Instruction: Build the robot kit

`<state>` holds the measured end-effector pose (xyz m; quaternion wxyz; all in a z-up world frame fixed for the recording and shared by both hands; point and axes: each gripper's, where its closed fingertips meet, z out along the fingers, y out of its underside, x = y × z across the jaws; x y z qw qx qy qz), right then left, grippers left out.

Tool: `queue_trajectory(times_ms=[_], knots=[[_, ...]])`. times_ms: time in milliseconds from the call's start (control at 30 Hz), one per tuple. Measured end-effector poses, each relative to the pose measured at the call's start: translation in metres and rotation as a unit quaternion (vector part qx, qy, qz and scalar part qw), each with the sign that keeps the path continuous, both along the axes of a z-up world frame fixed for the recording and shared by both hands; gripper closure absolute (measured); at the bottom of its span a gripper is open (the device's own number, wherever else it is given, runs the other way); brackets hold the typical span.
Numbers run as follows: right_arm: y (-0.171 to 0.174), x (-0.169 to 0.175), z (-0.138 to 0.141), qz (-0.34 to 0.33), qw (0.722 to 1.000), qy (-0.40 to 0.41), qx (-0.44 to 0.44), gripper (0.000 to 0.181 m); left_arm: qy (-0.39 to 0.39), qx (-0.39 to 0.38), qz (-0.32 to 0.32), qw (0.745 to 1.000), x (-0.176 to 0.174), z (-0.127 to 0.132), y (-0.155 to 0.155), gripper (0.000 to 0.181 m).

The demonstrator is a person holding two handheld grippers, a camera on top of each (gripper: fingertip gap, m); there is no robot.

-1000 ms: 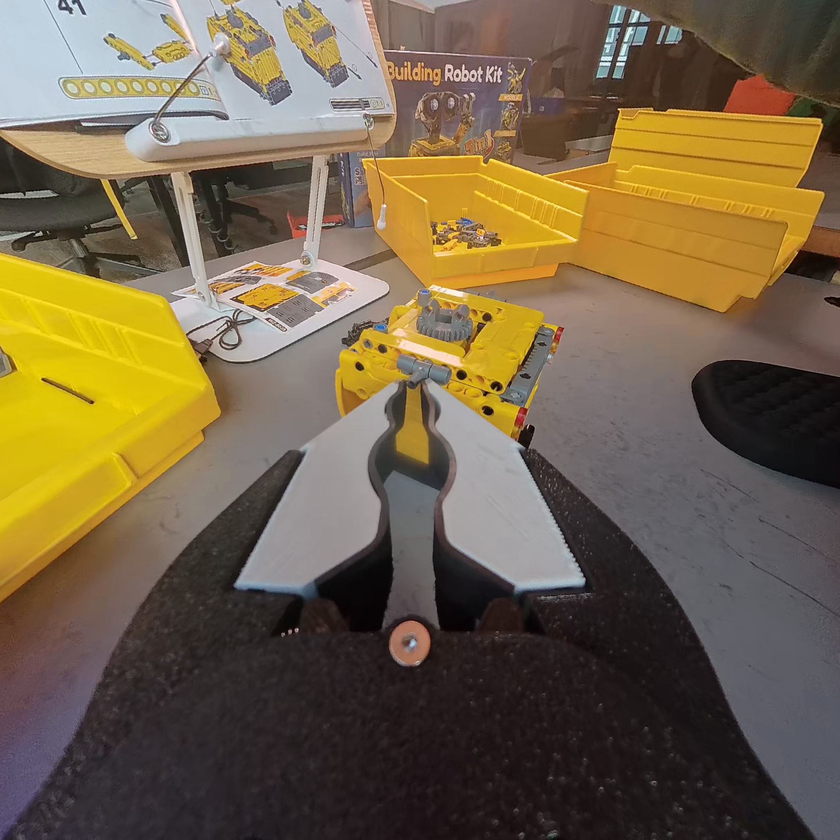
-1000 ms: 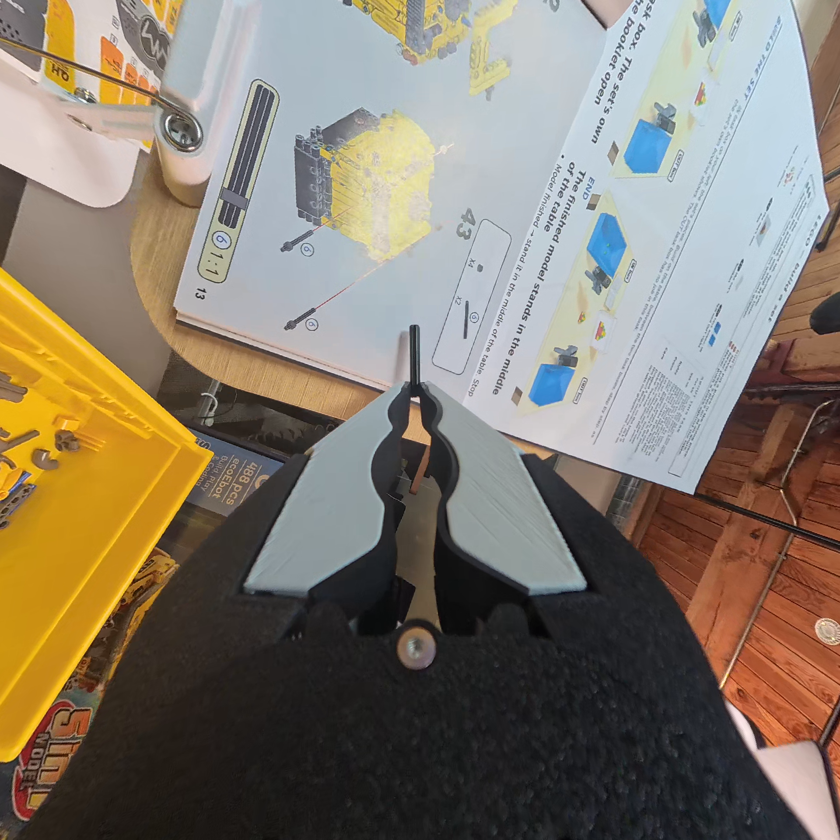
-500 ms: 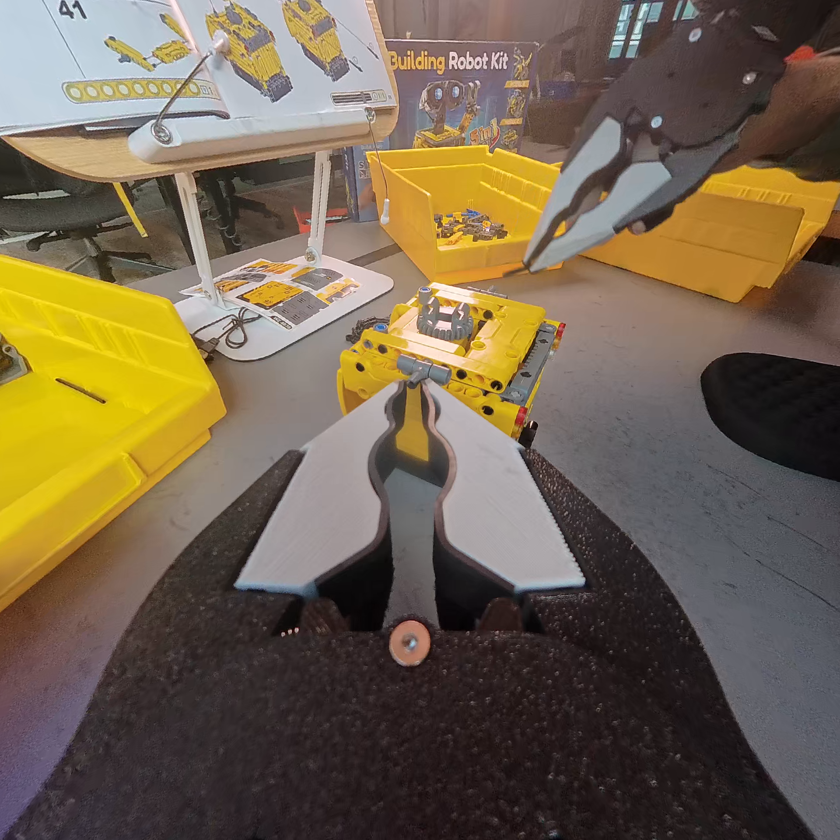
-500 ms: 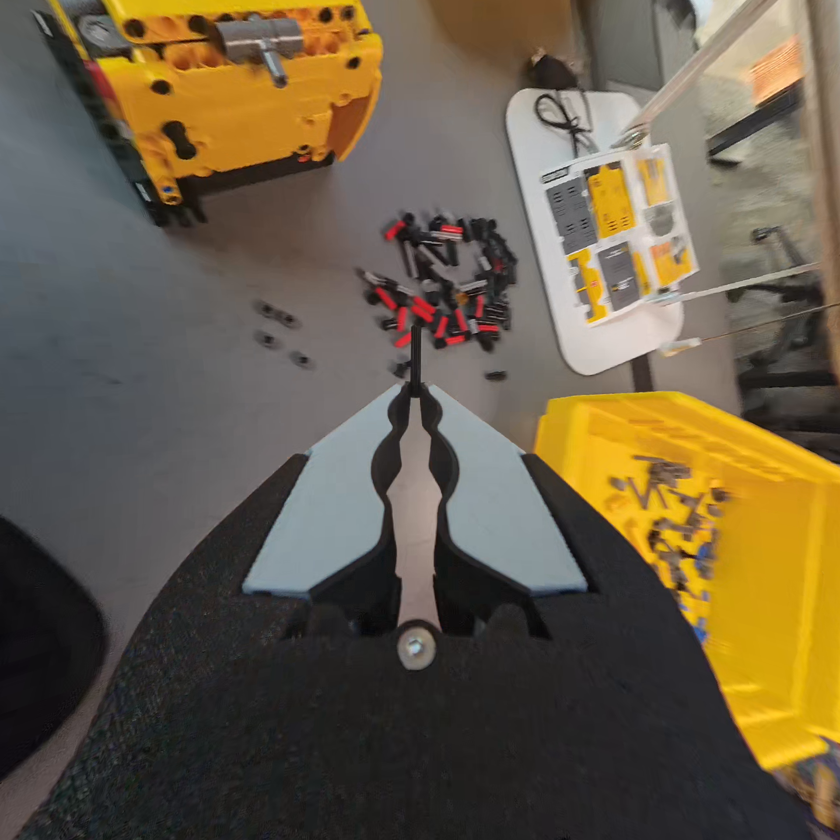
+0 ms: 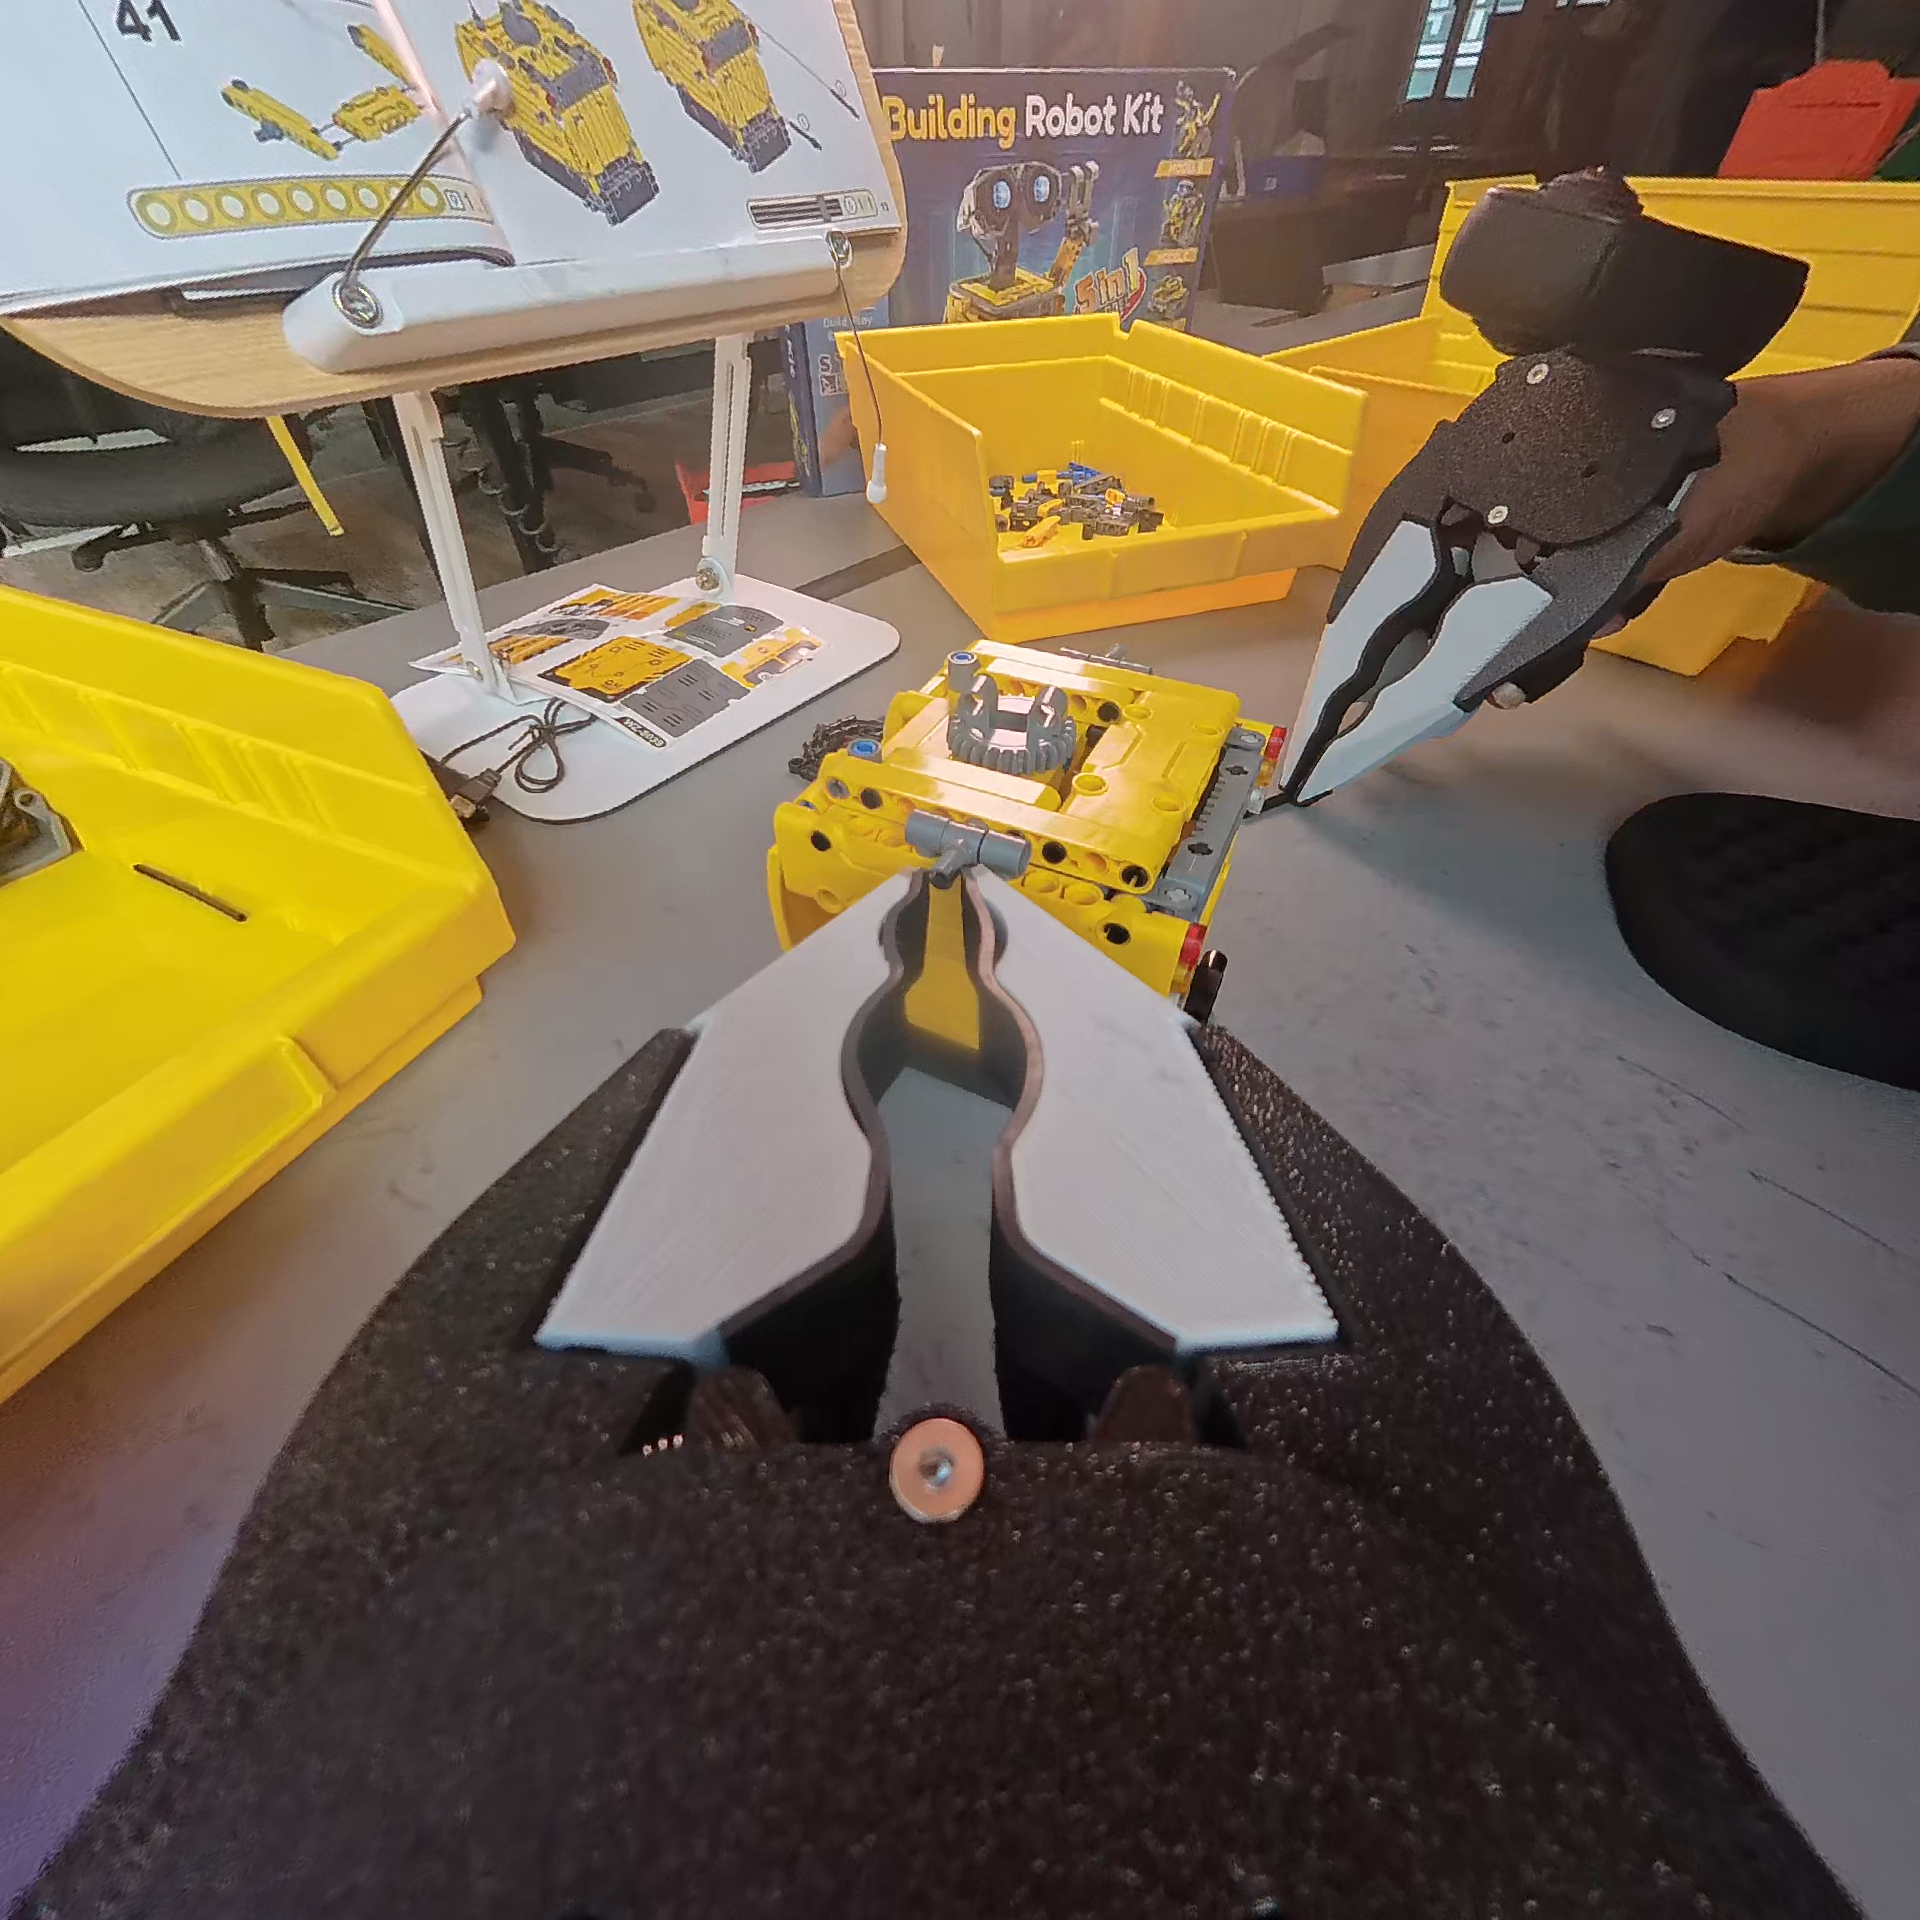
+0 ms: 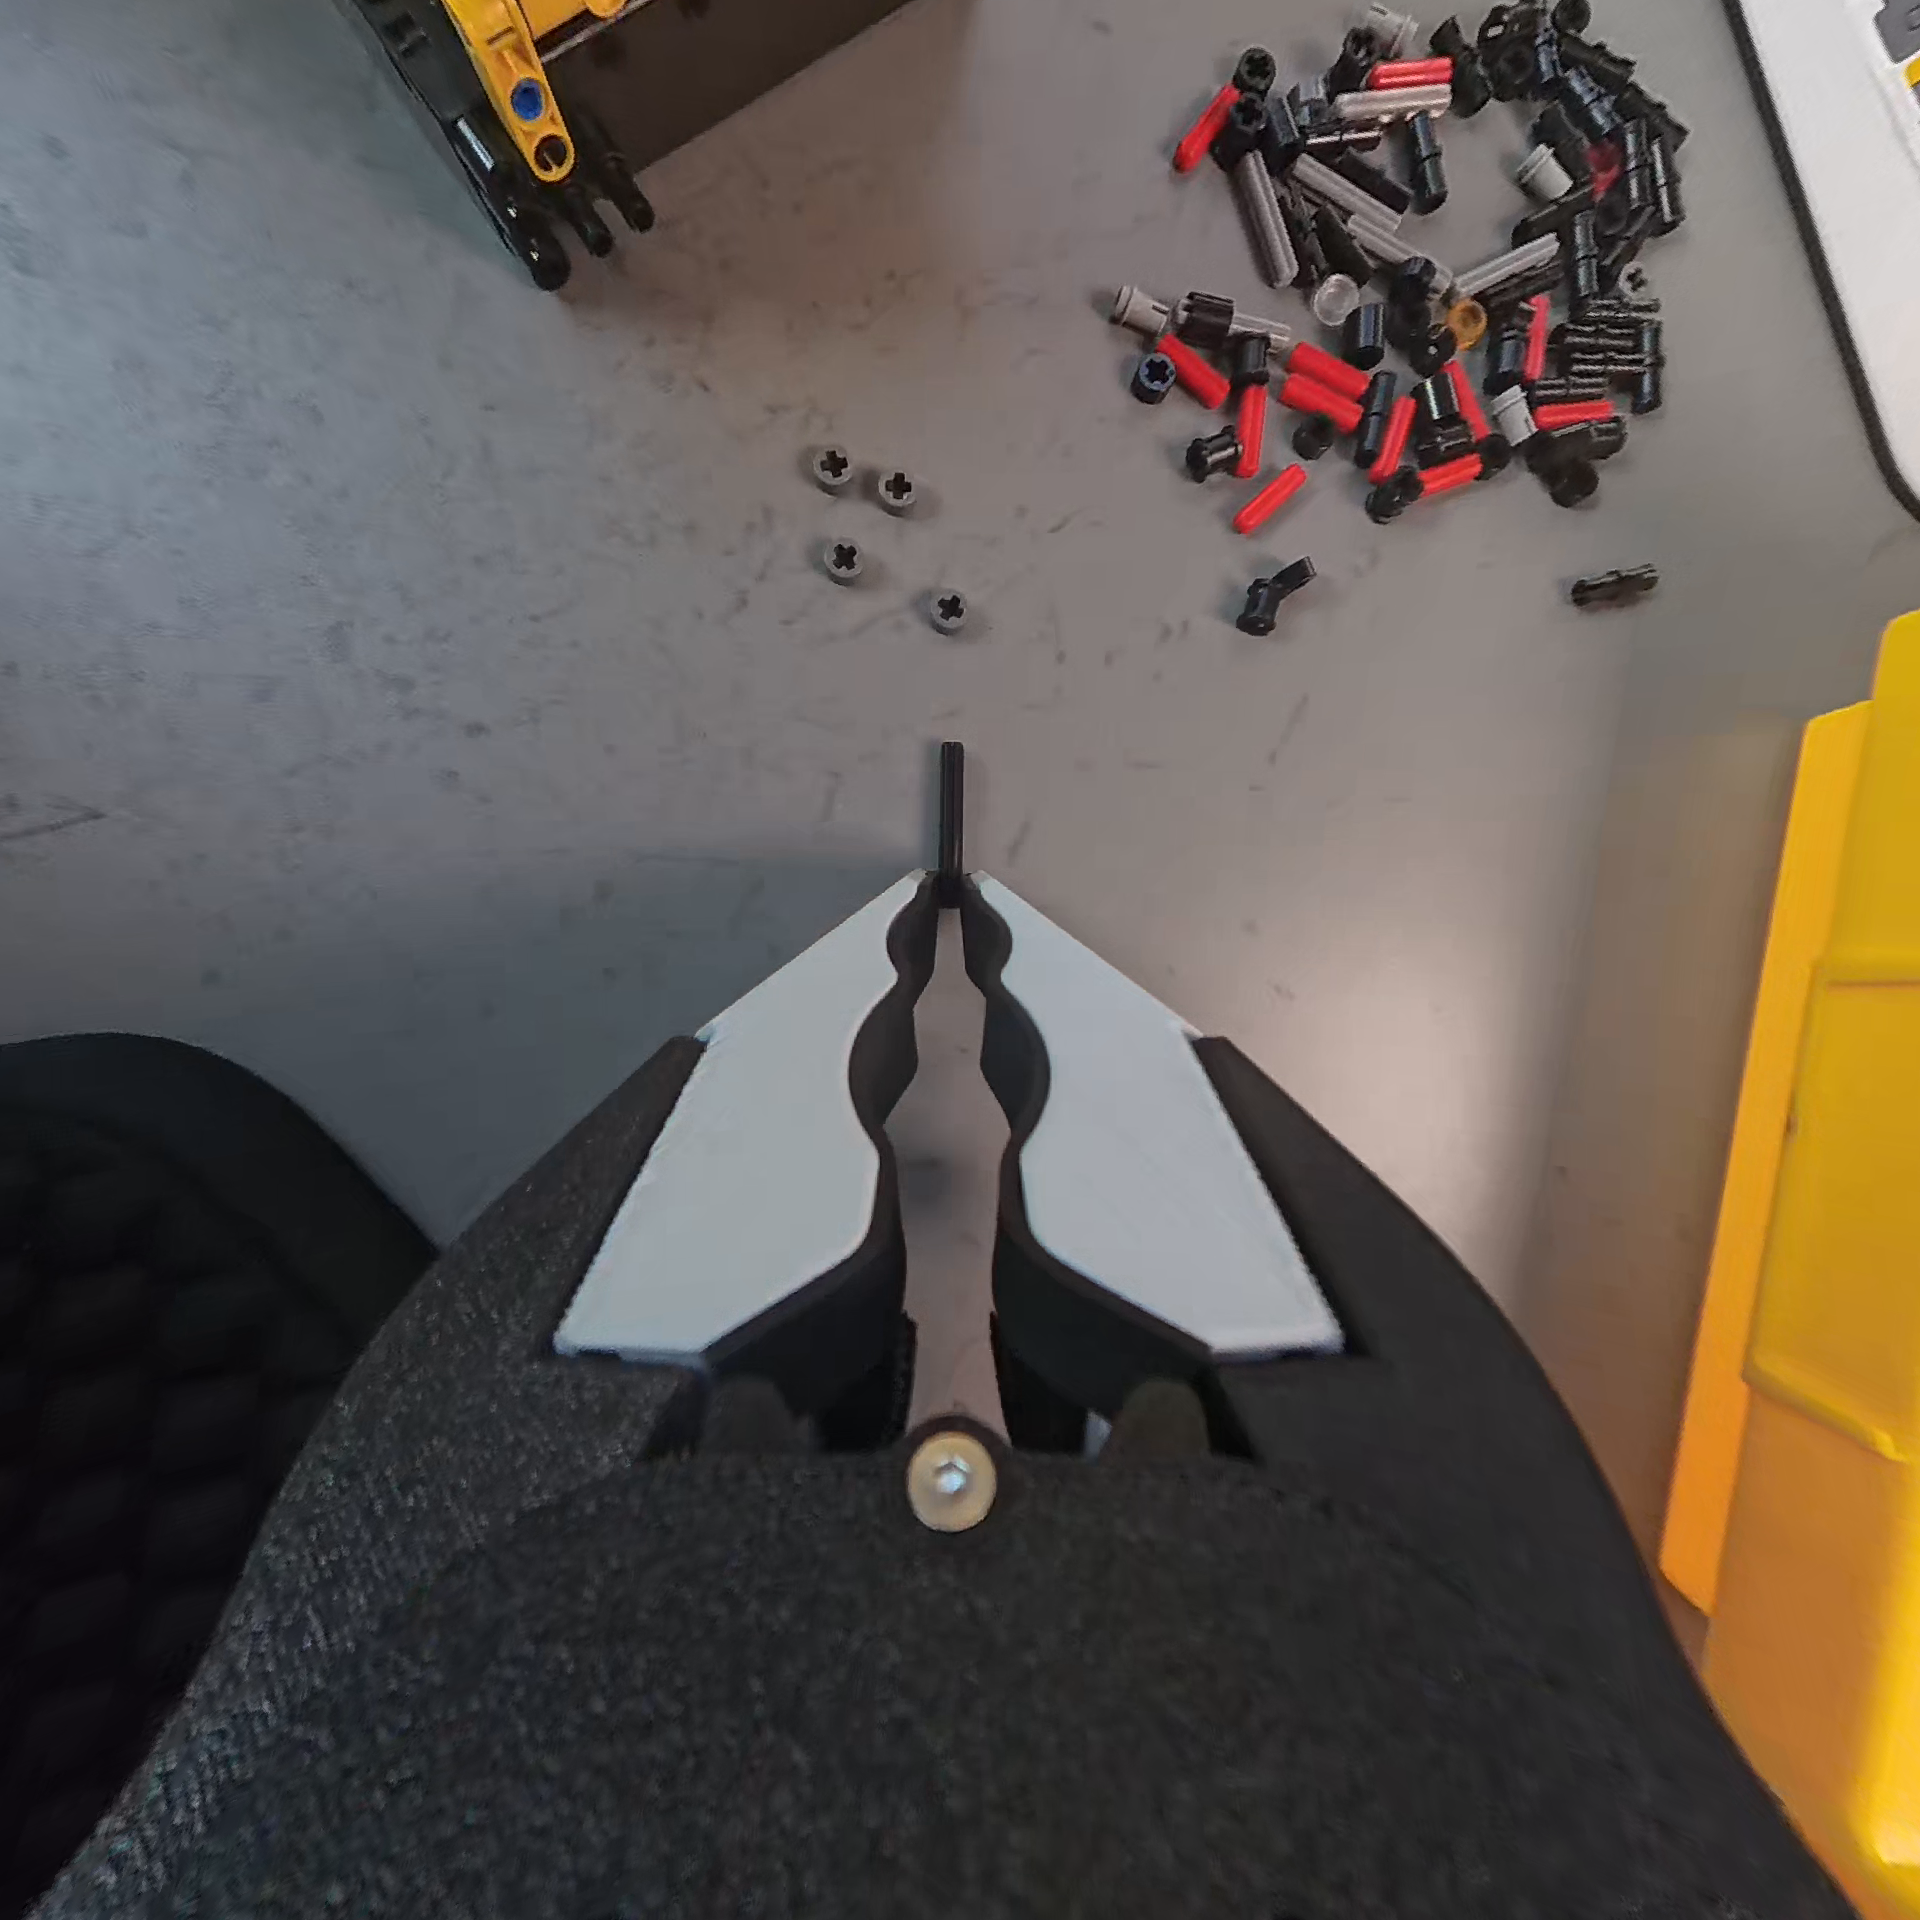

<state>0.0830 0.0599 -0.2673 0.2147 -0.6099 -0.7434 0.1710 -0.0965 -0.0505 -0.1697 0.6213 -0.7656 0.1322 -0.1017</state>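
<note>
A yellow brick-built model (image 5: pixel 1039 790) stands on the grey table, with a grey gear on top. My left gripper (image 5: pixel 942 885) is at its near face, shut on the stem of a grey T-shaped connector (image 5: pixel 966 844) fixed to the model. My right gripper (image 6: pixel 948 883) is shut on a thin black axle (image 6: pixel 951 805) that sticks out past the tips, held low over the table. In the left wrist view the right gripper (image 5: pixel 1304 795) hangs just beside the model's right edge. A corner of the model (image 6: pixel 520 94) shows in the right wrist view.
A pile of black, red and grey pins (image 6: pixel 1455 291) and several grey bushes (image 6: pixel 883 530) lie ahead of the right gripper. Yellow bins (image 5: pixel 1101 457) (image 5: pixel 208 883) (image 6: pixel 1849 1143), a black pad (image 5: pixel 1787 914), a booklet on a stand (image 5: pixel 468 135) and a kit box (image 5: pixel 1049 187) surround the model. The grippers' ends are close to 25 cm from one another.
My right gripper swung from the instruction booklet down to the table beside the model, still holding the black axle. My left gripper stayed on the model's grey connector.
</note>
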Motion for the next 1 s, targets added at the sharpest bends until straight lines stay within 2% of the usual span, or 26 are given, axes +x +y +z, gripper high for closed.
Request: queue_trajectory(times_ms=[500,700,1000], knots=[[0.0,0.0,0.001,0.013,0.998,0.057,-0.016,0.176,-0.017,0.004,-0.009,1.0,0.001,-0.003,0.002,0.176],[0.006,-0.001,0.003,0.02,0.995,0.098,-0.001,0.164,-0.02,0.006,-0.012,1.0,0.001,-0.003,0.002,0.177],[0.008,0.0,0.014,0.008,0.988,0.147,-0.04,0.154,-0.015,-0.002,-0.009,1.0,0.0,-0.007,0.003,0.178]])
